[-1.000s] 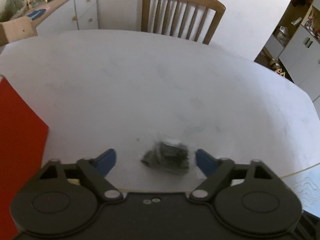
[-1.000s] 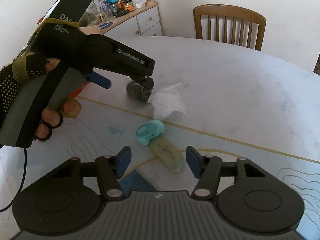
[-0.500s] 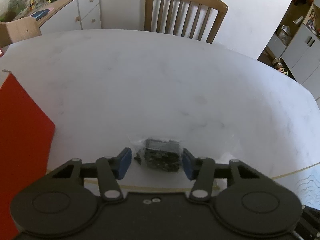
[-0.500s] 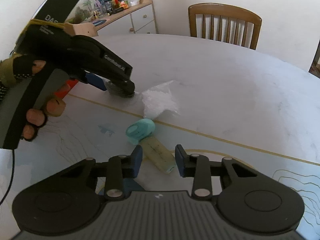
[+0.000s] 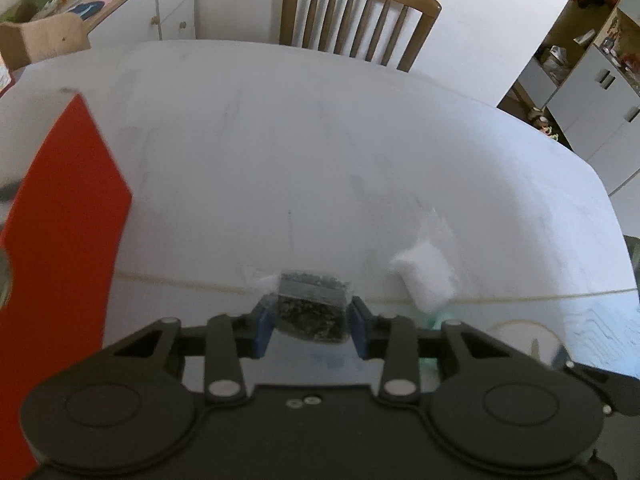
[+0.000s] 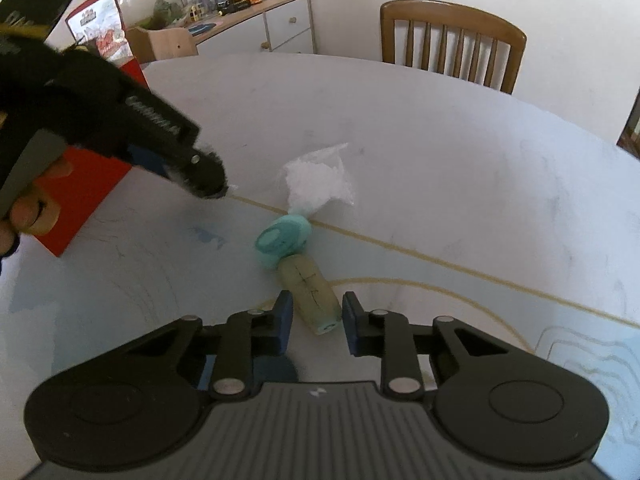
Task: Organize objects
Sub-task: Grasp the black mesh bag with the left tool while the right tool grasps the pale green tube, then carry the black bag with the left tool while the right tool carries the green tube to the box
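A small clear bag of dark bits [image 5: 312, 314] hangs between the blue pads of my left gripper [image 5: 311, 322]. The jaws are closing and press on both its sides, and the bag is off the table. The right wrist view shows that left gripper [image 6: 200, 176] at the left, near a red box [image 6: 88, 188]. A pale green bottle [image 6: 310, 284] with a teal cap [image 6: 282, 240] lies on the table. My right gripper [image 6: 316, 314] is closing on its near end, the pads against both sides. A crumpled white plastic bag [image 6: 316, 184] lies just beyond the cap.
The red box [image 5: 60, 240] stands at the table's left. A wooden chair [image 5: 356, 12] is at the far edge, and a sideboard [image 6: 256, 12] with toys stands behind on the left. A thin gold line [image 6: 440, 260] crosses the table mat.
The left gripper narrowed onto the dark bag and carried it up and left, away from the white bag. The right jaws narrowed around the bottle while that hand stayed put.
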`<state>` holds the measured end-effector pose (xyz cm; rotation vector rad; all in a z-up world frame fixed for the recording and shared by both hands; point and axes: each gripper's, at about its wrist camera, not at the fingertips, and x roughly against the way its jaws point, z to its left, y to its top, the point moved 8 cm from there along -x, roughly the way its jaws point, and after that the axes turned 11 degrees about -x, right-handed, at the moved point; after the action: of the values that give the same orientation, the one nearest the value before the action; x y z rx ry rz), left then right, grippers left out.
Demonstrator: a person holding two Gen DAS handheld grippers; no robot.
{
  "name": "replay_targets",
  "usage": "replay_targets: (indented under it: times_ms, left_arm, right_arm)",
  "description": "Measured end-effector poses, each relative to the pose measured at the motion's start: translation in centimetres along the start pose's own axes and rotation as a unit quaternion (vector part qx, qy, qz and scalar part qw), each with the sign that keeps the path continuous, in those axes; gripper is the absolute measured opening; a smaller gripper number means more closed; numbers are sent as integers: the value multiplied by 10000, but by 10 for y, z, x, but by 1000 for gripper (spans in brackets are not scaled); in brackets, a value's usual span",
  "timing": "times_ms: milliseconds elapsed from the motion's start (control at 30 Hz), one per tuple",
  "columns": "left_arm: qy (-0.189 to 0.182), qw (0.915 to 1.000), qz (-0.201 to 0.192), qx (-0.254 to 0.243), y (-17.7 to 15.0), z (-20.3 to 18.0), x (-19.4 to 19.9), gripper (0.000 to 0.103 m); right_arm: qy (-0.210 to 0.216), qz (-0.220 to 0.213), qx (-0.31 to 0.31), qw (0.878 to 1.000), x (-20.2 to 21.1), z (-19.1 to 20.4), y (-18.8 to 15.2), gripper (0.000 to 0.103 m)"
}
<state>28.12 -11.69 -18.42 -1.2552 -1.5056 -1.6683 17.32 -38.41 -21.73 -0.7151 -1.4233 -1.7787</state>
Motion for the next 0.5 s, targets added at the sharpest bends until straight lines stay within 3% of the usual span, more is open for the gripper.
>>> replay_targets:
  times_ms: [367,500]
  left_arm:
    - [-369,9990,-37,-249,-37,-21,41,37]
    - [-304,9987,-78,-409,-44,-22,51,37]
  right_arm:
    - [131,-102,-402,9991,41,16,-18,23]
    - [177,-215,-451,9986,58,26,-19,22]
